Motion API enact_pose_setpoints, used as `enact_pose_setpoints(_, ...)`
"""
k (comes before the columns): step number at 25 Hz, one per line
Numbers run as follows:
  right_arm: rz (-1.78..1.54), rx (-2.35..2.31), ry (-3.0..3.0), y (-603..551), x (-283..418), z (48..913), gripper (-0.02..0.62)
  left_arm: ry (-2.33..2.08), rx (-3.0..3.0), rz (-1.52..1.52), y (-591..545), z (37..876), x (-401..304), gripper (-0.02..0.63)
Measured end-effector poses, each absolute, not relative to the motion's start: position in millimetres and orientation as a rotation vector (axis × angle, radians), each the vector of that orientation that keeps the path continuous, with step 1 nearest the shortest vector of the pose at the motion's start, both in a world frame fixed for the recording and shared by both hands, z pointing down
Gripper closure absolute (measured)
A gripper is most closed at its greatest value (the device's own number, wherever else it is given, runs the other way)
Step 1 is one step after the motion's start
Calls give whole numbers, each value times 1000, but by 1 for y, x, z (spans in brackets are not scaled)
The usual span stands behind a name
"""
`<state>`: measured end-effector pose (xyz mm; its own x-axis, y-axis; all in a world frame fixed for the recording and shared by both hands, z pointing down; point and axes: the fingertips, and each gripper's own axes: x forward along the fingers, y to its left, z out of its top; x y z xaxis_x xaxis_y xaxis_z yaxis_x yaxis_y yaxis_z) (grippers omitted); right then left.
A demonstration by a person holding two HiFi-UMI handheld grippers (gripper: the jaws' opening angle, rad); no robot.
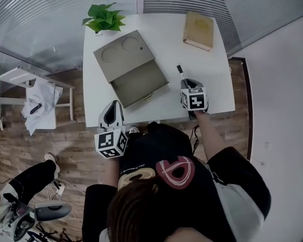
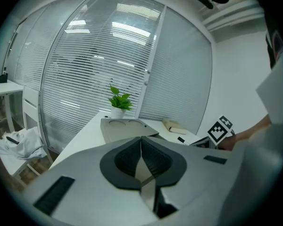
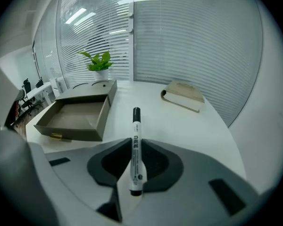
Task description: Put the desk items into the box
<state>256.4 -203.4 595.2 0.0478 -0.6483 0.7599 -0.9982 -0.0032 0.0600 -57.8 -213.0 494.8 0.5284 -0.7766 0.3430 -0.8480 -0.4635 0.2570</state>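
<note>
A white marker with a black cap (image 3: 136, 145) is clamped between the pads of my right gripper (image 3: 134, 161), cap pointing away from me. In the head view the marker (image 1: 181, 73) pokes out of that gripper (image 1: 189, 86) over the white table's right half, lifted off the surface. The open olive-grey box (image 1: 139, 82) lies left of it, its lid (image 1: 123, 54) folded back; the tray (image 3: 75, 115) looks empty. A tan book (image 1: 198, 30) rests at the far right corner. My left gripper (image 1: 112, 115) hovers at the table's near edge, its jaws (image 2: 141, 150) shut with nothing between them.
A potted green plant (image 1: 105, 18) stands at the table's far left corner, just behind the box lid. A white chair with cloth on it (image 1: 39, 98) sits on the wooden floor to the left. Glass walls with blinds (image 3: 188, 41) close off the far side.
</note>
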Motion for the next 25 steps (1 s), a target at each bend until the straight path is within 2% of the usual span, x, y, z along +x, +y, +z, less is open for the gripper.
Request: enact_pose_setpoints(25,450,1428,-1885,-225,161,549,522,-1381,2352,192,-206,489,-75,586)
